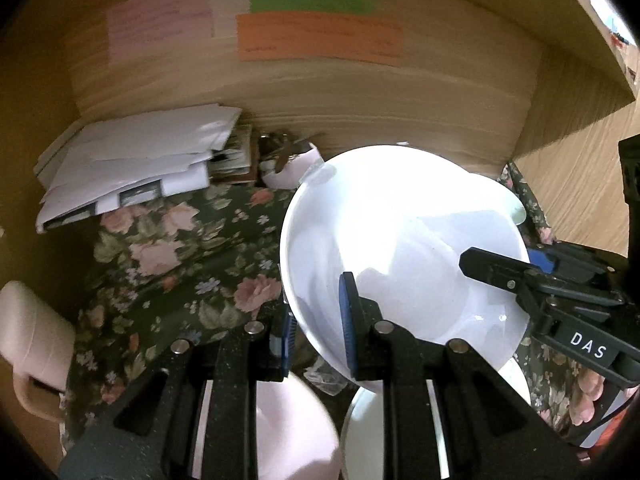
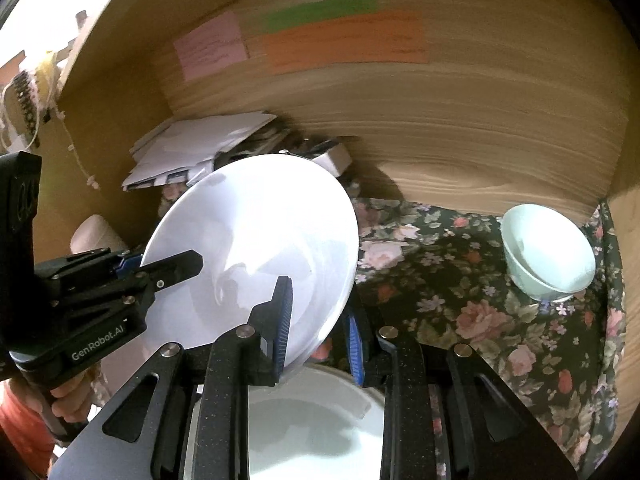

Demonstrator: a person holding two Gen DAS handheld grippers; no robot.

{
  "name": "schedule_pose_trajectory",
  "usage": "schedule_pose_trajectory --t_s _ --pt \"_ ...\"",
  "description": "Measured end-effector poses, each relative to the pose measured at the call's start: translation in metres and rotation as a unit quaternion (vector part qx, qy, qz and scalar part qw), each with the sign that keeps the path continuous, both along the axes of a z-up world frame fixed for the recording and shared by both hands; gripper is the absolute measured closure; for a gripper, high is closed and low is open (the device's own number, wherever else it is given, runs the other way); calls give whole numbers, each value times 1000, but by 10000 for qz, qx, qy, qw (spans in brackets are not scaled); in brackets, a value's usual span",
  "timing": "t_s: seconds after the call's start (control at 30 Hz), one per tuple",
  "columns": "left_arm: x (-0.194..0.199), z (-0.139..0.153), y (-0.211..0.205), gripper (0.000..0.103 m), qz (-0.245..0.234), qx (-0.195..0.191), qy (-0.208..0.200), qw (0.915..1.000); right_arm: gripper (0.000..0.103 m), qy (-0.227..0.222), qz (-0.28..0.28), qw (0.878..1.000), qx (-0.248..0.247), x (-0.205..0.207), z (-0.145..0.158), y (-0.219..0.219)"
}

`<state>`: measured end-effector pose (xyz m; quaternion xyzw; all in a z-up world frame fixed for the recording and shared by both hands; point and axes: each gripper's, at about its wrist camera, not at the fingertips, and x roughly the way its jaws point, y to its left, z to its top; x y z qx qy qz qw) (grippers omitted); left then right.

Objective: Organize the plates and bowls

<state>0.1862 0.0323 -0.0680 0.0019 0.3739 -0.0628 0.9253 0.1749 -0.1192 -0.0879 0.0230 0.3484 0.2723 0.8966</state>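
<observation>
A large white plate (image 1: 384, 232) hangs tilted above the floral cloth (image 1: 180, 264), held at two edges. My left gripper (image 1: 318, 320) is shut on its near-left rim, blue pads on either side. My right gripper (image 1: 504, 264) clamps the right rim. In the right wrist view the same plate (image 2: 260, 240) sits between the right gripper (image 2: 320, 320) pads, and the left gripper (image 2: 164, 264) bites its left edge. Under the plate lie another white dish (image 2: 316, 424) and a pink bowl (image 1: 288, 420). A pale green bowl (image 2: 548, 252) stands on the cloth at the right.
A wooden back wall (image 1: 360, 100) carries pink, green and orange notes. A pile of papers (image 1: 132, 160) and a small white pot (image 1: 288, 168) stand at the back left. A pink container (image 1: 32, 332) stands at the left. A person's hand (image 2: 68, 400) grips the left handle.
</observation>
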Motion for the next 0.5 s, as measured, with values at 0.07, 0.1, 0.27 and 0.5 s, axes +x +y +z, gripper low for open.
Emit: schedule_pose_trajectory --t_s 0.07,0.1,0.27,0.5 --pt "-9 0 6 83 53 -6 -40 10000 81 -12 51 10000 11 -4 1 5" --pt "-12 1 8 83 78 -7 -54 10000 81 -14 79 10000 20 -7 1 8" --pt "-28 0 23 83 250 -40 -103 9996 81 -47 231 9997 14 -16 0 23" --pt "-48 -8 44 83 510 -80 -79 9986 81 -51 473 9989 11 -25 -3 44"
